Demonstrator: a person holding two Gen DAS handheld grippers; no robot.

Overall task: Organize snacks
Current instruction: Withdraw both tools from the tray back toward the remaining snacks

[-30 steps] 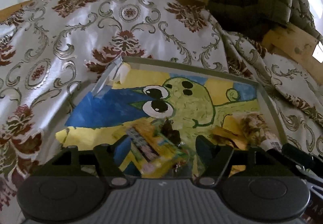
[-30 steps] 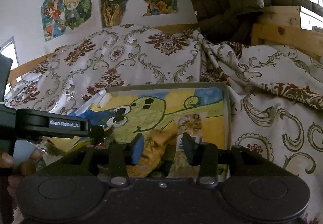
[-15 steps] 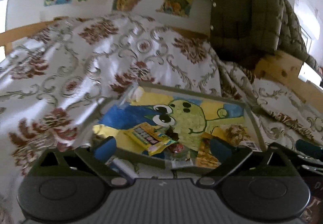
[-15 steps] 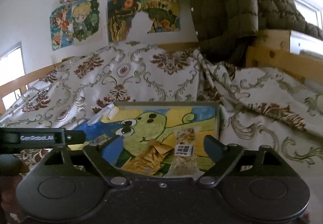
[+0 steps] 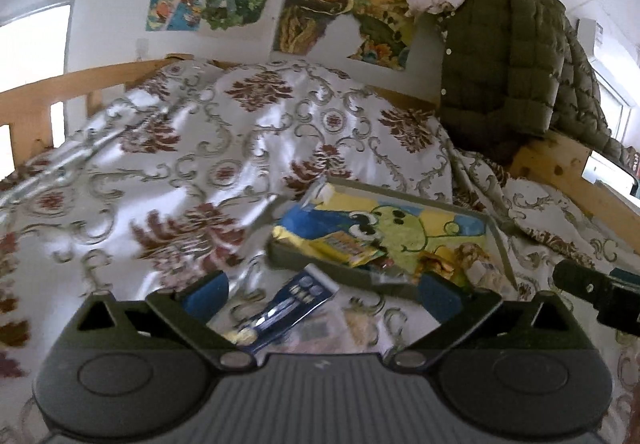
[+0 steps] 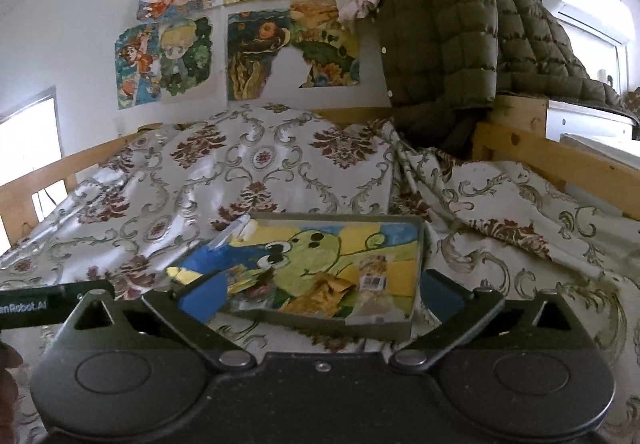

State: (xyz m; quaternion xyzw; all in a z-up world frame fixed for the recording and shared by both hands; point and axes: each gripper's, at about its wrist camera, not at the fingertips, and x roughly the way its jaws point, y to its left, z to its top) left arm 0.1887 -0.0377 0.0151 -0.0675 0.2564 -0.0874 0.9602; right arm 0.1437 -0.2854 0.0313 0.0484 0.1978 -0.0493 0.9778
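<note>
Both grippers [image 5: 324,290] [image 6: 320,294] wide open, empty (blurred); blue packet [image 5: 294,304] lies diagonally beside tray [image 5: 320,268].

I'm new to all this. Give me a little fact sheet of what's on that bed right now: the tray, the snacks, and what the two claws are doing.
Surface: patterned bedspread
Tray: shallow tray with a green cartoon painted inside, lying on the bedspread
In tray: yellow packet, gold wrapper, clear bag with barcode
Outside tray: blue packet on the bedspread, just in front of the tray
Left claw: open, empty
Right claw: opening, empty
Background: green quilted jacket, drawings on the wall
</note>
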